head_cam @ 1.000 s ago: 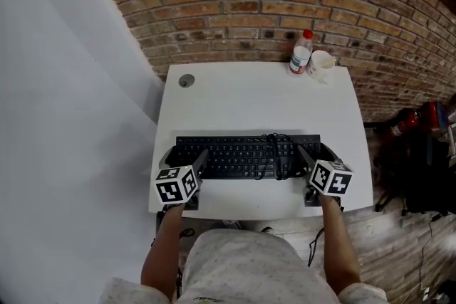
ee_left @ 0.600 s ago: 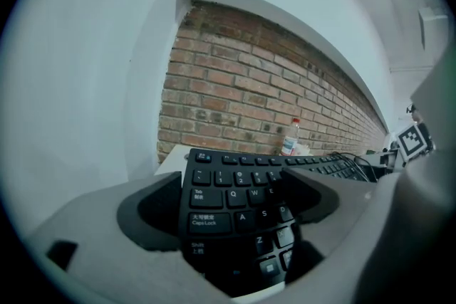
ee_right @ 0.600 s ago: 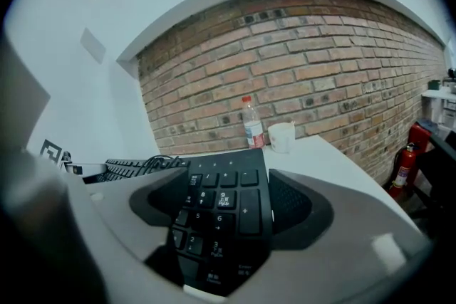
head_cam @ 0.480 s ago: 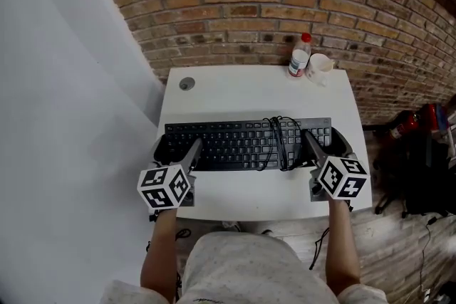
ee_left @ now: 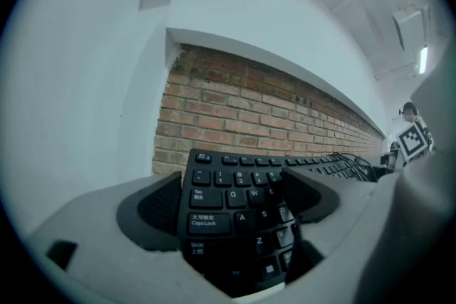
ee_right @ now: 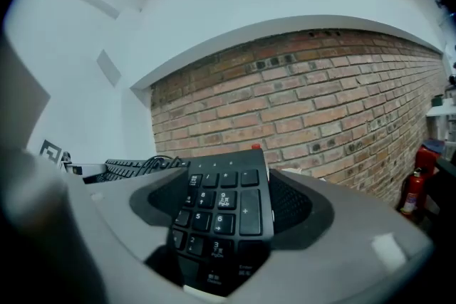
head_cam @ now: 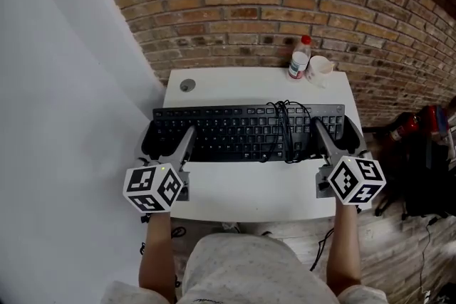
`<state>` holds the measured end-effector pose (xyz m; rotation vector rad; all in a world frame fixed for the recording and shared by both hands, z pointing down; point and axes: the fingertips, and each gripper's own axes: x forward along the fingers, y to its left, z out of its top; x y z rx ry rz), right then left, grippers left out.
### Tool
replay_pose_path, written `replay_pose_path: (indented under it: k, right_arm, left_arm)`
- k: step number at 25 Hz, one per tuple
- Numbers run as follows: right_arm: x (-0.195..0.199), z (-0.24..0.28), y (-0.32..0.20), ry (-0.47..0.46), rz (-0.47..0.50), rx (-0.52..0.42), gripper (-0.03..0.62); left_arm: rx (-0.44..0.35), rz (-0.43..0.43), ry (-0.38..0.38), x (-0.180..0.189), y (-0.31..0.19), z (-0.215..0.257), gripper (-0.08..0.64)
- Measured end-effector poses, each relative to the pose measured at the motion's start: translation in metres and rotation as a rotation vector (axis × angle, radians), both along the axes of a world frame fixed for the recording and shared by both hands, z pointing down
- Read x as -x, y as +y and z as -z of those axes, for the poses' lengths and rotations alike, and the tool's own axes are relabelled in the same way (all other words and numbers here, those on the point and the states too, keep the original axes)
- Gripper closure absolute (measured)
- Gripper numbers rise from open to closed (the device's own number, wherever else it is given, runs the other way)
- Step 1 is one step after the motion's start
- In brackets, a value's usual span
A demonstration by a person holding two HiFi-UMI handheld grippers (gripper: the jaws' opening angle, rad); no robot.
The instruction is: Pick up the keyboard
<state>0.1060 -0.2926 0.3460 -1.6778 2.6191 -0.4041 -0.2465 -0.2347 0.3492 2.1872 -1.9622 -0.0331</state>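
Note:
A black keyboard [head_cam: 242, 130] with its cable [head_cam: 288, 124] coiled on top is held up above the white desk [head_cam: 249, 189]. My left gripper [head_cam: 165, 141] is shut on the keyboard's left end [ee_left: 231, 206], jaws across the letter keys. My right gripper [head_cam: 335, 135] is shut on its right end, the number pad [ee_right: 221, 213]. The marker cubes of both grippers sit near the desk's front edge in the head view.
A bottle with a red cap [head_cam: 300, 58] and a white cup [head_cam: 320, 68] stand at the desk's back right, against the brick wall [head_cam: 285, 3]. A round cable hole [head_cam: 187, 85] is at the back left. A red fire extinguisher [head_cam: 410, 121] lies on the floor to the right.
Both grippers have risen and moved away from me with the keyboard between them; it looks larger and sits higher in the head view than a second ago.

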Motion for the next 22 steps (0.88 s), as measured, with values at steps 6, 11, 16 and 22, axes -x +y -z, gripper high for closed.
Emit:
replay_pose_path:
  k: [6,11,16,22]
  right_arm:
    - [-0.006,0.028,-0.002,-0.019,-0.008,-0.066,0.235]
    - [-0.010,0.054,0.005,-0.019,-0.013,-0.122,0.238]
    - [-0.005,0.080,0.023,-0.031,-0.014,-0.192,0.238]
    - [-0.005,0.082,0.025,-0.039,-0.014,-0.224,0.238]
  left_arm:
    - [-0.071,-0.005,-0.013,-0.006,-0.004,0.031,0.126]
    - [-0.122,-0.009,-0.012,-0.010,-0.001,0.053,0.124]
    - [-0.190,-0.010,-0.022,-0.005,0.016,0.079,0.124]
    - [-0.222,-0.008,-0.030,-0.005,0.018,0.081,0.124]
